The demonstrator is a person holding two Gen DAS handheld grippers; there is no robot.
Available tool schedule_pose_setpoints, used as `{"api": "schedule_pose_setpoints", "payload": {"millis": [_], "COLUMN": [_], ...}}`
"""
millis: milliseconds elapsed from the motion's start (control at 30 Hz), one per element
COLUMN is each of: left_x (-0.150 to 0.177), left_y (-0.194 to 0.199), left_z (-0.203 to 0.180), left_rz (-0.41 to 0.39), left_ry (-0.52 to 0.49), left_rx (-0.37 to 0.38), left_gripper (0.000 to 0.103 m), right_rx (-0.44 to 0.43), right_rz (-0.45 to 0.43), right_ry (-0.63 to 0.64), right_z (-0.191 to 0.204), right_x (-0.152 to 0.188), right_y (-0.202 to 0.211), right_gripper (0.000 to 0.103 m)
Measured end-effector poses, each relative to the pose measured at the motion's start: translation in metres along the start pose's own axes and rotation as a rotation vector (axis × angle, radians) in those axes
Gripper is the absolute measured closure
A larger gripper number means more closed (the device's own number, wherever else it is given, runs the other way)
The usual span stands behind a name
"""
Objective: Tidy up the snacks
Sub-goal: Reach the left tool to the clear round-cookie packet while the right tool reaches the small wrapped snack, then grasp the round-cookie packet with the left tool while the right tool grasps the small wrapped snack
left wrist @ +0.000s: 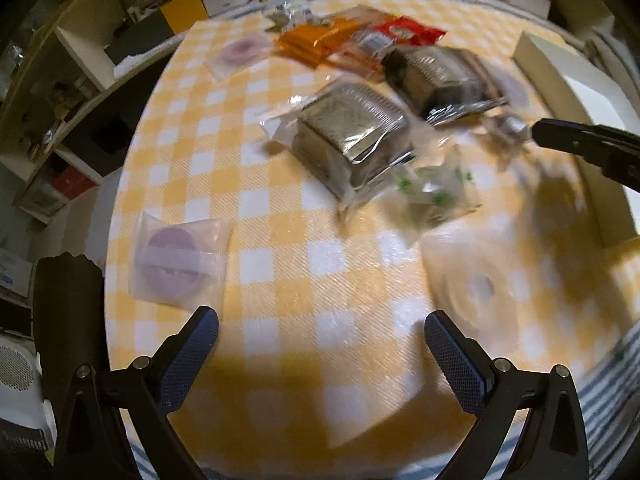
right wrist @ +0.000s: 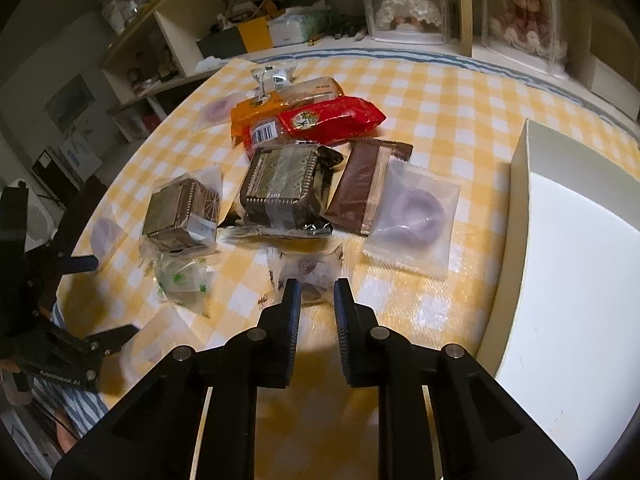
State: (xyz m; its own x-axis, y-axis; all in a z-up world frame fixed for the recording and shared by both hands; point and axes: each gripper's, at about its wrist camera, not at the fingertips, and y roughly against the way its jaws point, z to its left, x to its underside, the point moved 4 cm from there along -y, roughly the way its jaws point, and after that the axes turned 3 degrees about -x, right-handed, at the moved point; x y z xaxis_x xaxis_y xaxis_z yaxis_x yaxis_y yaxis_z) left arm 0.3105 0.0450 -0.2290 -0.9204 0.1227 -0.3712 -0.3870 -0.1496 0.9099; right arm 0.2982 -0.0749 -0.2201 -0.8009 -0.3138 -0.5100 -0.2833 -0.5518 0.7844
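Note:
My right gripper [right wrist: 316, 290] is shut on the near edge of a small clear-wrapped snack [right wrist: 308, 270] lying on the yellow checked tablecloth [right wrist: 440, 120]. In the left wrist view that gripper's tip [left wrist: 538, 132] touches the same shiny little packet [left wrist: 508, 126]. My left gripper [left wrist: 322, 328] hangs open above the cloth with nothing between its fingers. A purple round snack in a clear packet [left wrist: 176, 268] lies to its left. A blurred clear packet with a pale disc [left wrist: 480, 288] lies to its right. From the right wrist view, the left gripper [right wrist: 100, 300] stands at the table's left edge.
Two dark boxed cakes in clear wrap [right wrist: 180, 212] [right wrist: 284, 188], a green-printed packet [right wrist: 184, 280], a brown sachet [right wrist: 364, 188], a purple ring packet [right wrist: 416, 220] and red and orange bags [right wrist: 332, 120] crowd the middle. A white open box [right wrist: 516, 240] stands right. Shelves line the back.

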Motion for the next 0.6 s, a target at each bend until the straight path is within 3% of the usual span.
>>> {"api": "schedule_pose_setpoints", "payload": {"millis": [167, 233, 300, 333, 600], "left_x": [0.006, 0.006, 0.006, 0.006, 0.0], "left_y": [0.034, 0.045, 0.048, 0.048, 0.035], "left_z": [-0.004, -0.007, -0.009, -0.011, -0.023], "left_rz": [-0.07, -0.087, -0.084, -0.076, -0.046], "left_ry": [0.044, 0.052, 0.065, 0.076, 0.108], "left_rx": [0.116, 0.169, 0.208, 0.225, 0.251], "left_gripper": [0.008, 0.012, 0.016, 0.016, 0.023], "right_rx": [-0.049, -0.062, -0.059, -0.057, -0.034], "right_rz": [-0.019, -0.021, -0.025, -0.023, 0.031], "right_ry": [-0.064, -0.08, -0.088, -0.086, -0.031], "right_z": [-0.007, -0.008, -0.007, -0.006, -0.001], "right_x": [-0.003, -0.003, -0.004, -0.004, -0.007], "right_y": [0.007, 0.006, 0.004, 0.002, -0.026], "right_gripper": [0.083, 0.072, 0.046, 0.044, 0.043]}}
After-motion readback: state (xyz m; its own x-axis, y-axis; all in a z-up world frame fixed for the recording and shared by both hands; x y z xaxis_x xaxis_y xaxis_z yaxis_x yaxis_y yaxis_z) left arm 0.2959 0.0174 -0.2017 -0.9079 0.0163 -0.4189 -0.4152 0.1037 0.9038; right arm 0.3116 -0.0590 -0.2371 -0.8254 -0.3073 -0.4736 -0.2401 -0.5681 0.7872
